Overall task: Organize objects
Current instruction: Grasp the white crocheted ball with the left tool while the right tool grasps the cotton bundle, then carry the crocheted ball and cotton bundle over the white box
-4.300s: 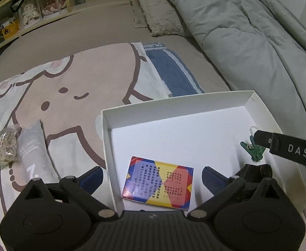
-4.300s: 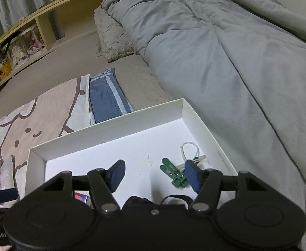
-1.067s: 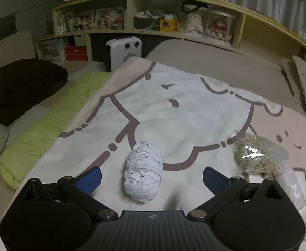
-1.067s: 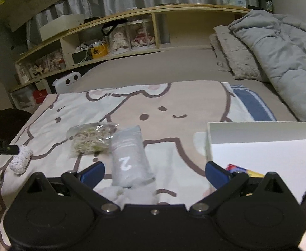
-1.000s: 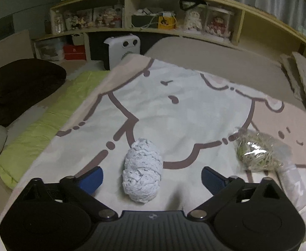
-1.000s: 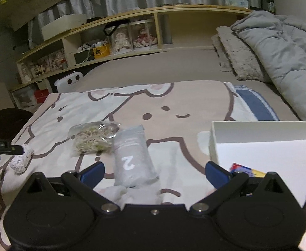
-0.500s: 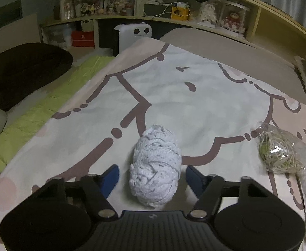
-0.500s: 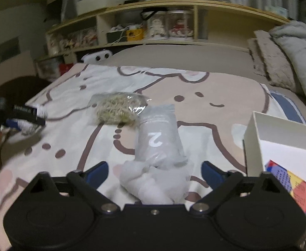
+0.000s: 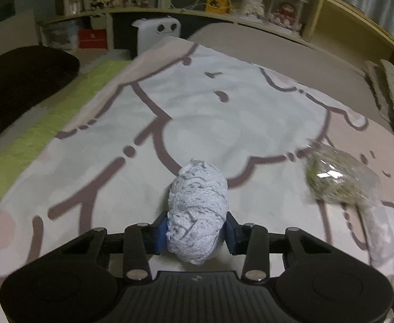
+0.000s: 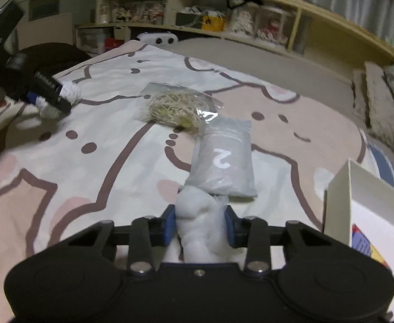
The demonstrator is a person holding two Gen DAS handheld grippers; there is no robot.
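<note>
On the bed, over a blanket (image 9: pixel 223 123) printed with a cartoon figure, both grippers are closed on soft white things. The left gripper (image 9: pixel 196 231) has its blue fingers (image 9: pixel 161 230) pressed against the two sides of a knitted ball (image 9: pixel 197 212) of pale thread, which stands up between them and pokes forward past the tips. In the right wrist view the same gripper (image 10: pixel 49 99) shows at the far left of the blanket, the ball (image 10: pixel 70 91) white at its tip.

The right gripper (image 10: pixel 200 227) pinches a white cottony wad (image 10: pixel 199 226) between its fingers (image 10: pixel 170 226). The wad touches the near end of a grey pouch (image 10: pixel 225 158) marked with a "2", which lies flat on the blanket. Just beyond the pouch, touching its far end, lies a clear bag (image 10: pixel 178 106) of tangled yellowish strands; the left wrist view shows that bag (image 9: pixel 339 177) to the right of the ball, well apart from it.

At the right edge stands a white box (image 10: pixel 336 204), open at the top, with a colourful card (image 10: pixel 366 245) lying inside on its floor. Shelves (image 10: pixel 223 16) with jars and toys run behind the bed, and a dark cushion (image 9: pixel 22 80) sits off to the left.
</note>
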